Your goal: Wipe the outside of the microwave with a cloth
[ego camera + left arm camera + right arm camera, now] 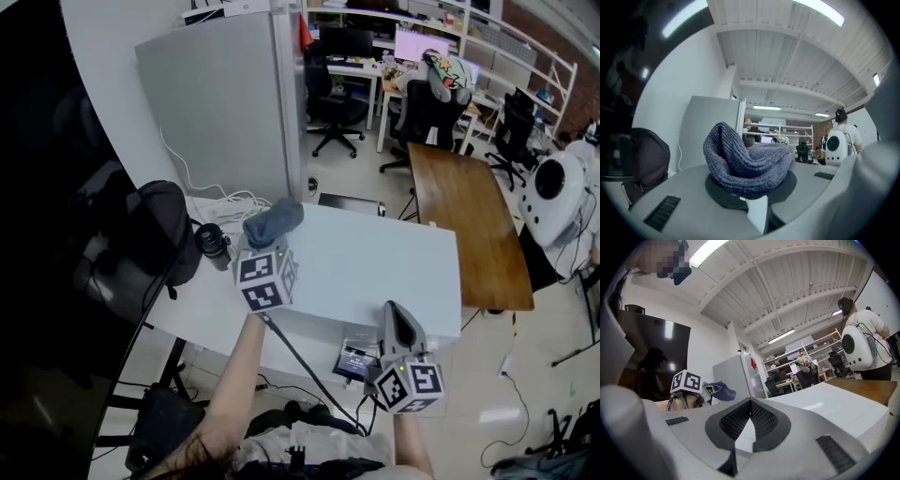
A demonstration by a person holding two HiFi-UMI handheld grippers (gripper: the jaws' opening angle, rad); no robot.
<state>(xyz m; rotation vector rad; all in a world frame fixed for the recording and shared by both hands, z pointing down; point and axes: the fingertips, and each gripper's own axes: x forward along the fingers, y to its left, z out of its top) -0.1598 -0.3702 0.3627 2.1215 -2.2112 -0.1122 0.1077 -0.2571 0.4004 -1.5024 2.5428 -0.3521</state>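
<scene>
A blue-grey knitted cloth (274,222) is bunched between the jaws of my left gripper (269,236), held just above the near left part of the white table (375,262). In the left gripper view the cloth (746,161) fills the shut jaws of that gripper (751,196). My right gripper (397,326) hangs lower, in front of the table's near edge, shut with nothing in it; its dark pads (761,420) meet at the tips. The right gripper view also catches the cloth (720,391) from the side. No microwave shows in any view.
A black backpack (159,230) and a black cup (214,246) sit at the table's left end, white cables behind them. A tall grey cabinet (225,103) stands behind, a wooden table (464,220) to the right, office chairs beyond. A person wearing a white backpack (555,192) stands far right.
</scene>
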